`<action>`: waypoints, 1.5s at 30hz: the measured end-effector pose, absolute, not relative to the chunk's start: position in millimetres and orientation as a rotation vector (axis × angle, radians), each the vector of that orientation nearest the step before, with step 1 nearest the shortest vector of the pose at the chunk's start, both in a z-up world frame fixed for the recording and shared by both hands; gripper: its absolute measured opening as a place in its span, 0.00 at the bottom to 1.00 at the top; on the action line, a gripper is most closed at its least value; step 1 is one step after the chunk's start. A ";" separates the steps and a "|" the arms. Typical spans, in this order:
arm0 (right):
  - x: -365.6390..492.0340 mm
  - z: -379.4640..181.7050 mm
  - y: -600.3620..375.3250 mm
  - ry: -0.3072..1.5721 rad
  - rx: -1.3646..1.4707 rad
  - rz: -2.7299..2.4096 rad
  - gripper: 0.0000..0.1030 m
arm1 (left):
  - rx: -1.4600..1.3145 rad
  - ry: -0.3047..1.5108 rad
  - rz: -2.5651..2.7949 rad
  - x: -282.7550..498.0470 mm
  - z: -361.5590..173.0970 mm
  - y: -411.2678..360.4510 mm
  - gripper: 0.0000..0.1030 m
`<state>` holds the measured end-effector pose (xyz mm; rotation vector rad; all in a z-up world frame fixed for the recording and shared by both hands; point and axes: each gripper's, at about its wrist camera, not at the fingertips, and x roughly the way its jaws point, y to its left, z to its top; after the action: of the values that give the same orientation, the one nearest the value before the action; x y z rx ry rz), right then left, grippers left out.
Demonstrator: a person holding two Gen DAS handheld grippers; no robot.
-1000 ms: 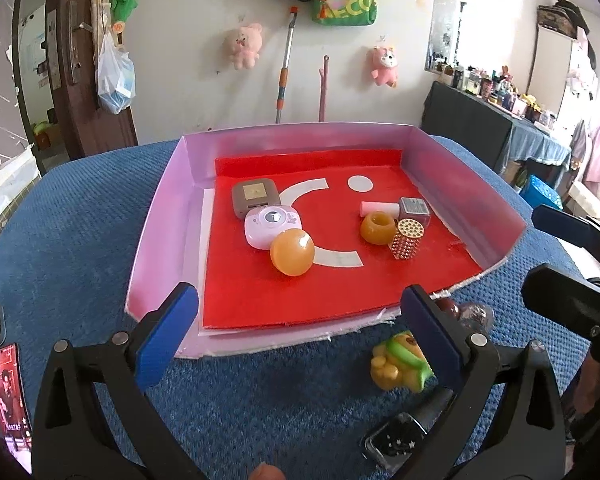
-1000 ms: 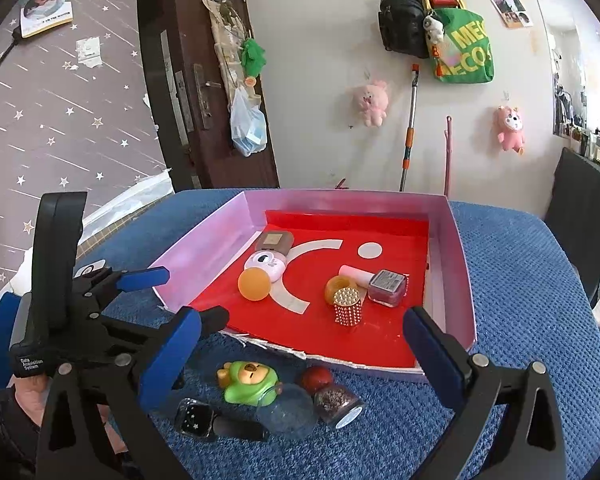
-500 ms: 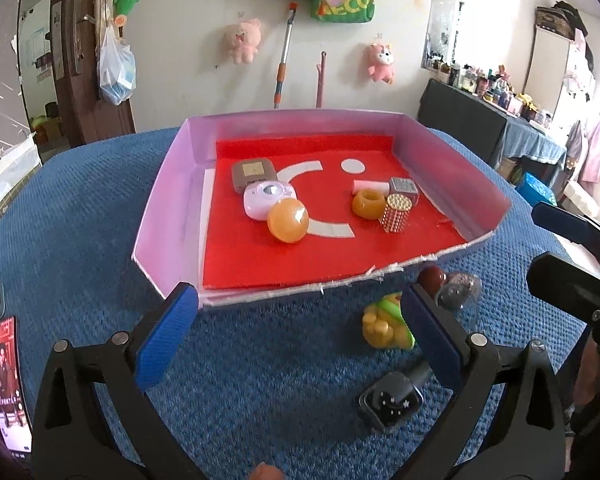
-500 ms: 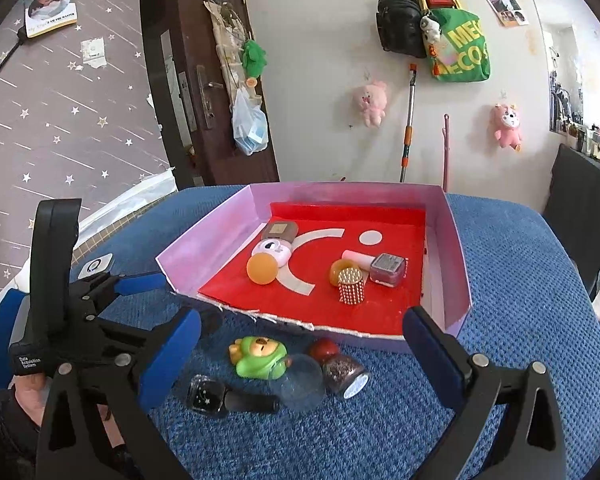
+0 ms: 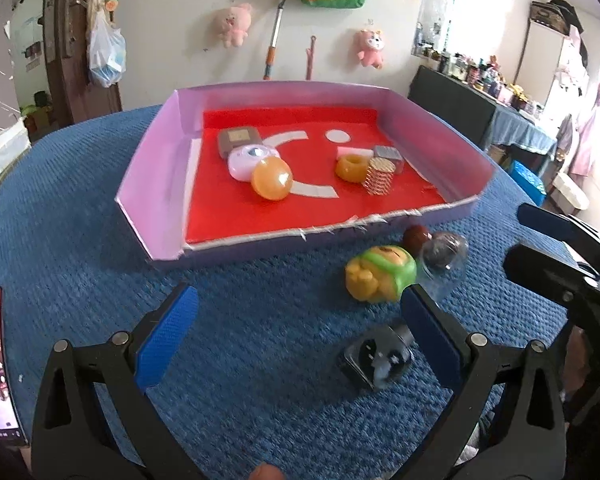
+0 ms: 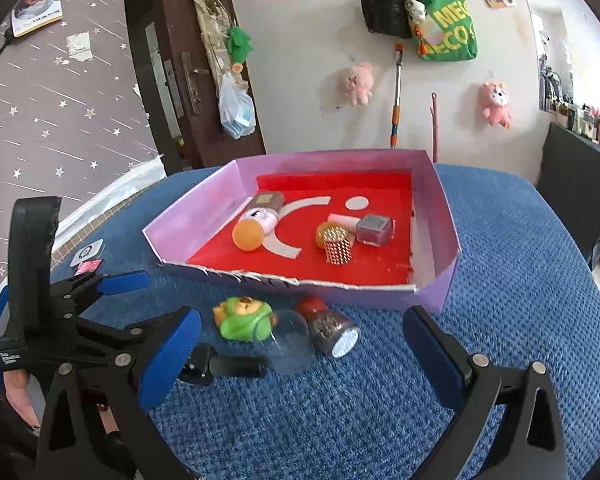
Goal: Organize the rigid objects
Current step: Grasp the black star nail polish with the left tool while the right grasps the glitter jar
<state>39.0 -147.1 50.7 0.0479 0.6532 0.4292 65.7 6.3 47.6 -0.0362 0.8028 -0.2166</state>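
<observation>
Both grippers hang wide open and empty above the blue cloth (image 5: pixel 80 216), short of the tray (image 5: pixel 152 184), so this looks like the pause between placements, with the next pick not yet begun. The left gripper (image 5: pixel 296 332) points at bare cloth, with the dark watch-like thing (image 5: pixel 376 358) lying just inside its right finger. The right gripper (image 6: pixel 300 344) frames the leftover cluster in front of the tray's near wall: a green and yellow toy (image 6: pixel 244 318), a clear dome (image 6: pixel 290 340), a dark red ball (image 6: pixel 310 306) and a glittery jar (image 6: pixel 334 330), all touching or nearly so. Inside the tray already sit an orange ball (image 5: pixel 272 179), a white round gadget (image 5: pixel 250 158), a brown box (image 5: pixel 238 140), an amber ring (image 5: pixel 352 167), a bead cylinder (image 5: pixel 380 177) and a silver cube (image 5: pixel 390 157). My guess is the next move means dropping onto one loose piece, most likely the toy, and closing across its body without knocking its neighbours. The watch-like thing is blurred in the left view and half hidden behind the right gripper's left finger in the other; I can't tell how the dome and jar overlap.
</observation>
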 end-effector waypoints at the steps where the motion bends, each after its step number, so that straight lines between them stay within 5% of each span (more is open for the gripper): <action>1: 39.0 49.3 -147.7 0.656 0.047 0.426 1.00 | -0.036 0.804 -0.223 64.0 47.0 5.6 1.00; 13: 47.3 30.3 -155.0 0.703 0.059 0.379 0.84 | 0.056 0.811 -0.267 48.4 34.4 -21.8 0.98; 17: 48.8 27.3 -157.7 0.704 0.049 0.357 0.78 | 0.047 0.826 -0.290 49.6 29.6 -24.4 0.84; 31: 68.2 4.7 -165.8 0.767 0.013 0.312 0.73 | 0.064 0.843 -0.317 52.2 20.4 -30.3 0.69; 38: 79.6 2.1 -156.8 0.777 0.010 0.336 0.70 | 0.076 0.831 -0.345 49.2 21.2 -36.0 0.43; 45: 89.8 5.9 -148.5 0.802 0.009 0.366 0.64 | 0.076 0.824 -0.345 46.2 21.3 -35.0 0.40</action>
<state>89.8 -148.5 5.9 0.0088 0.8024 0.3660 46.2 -35.0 21.3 0.0762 0.8242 -0.3446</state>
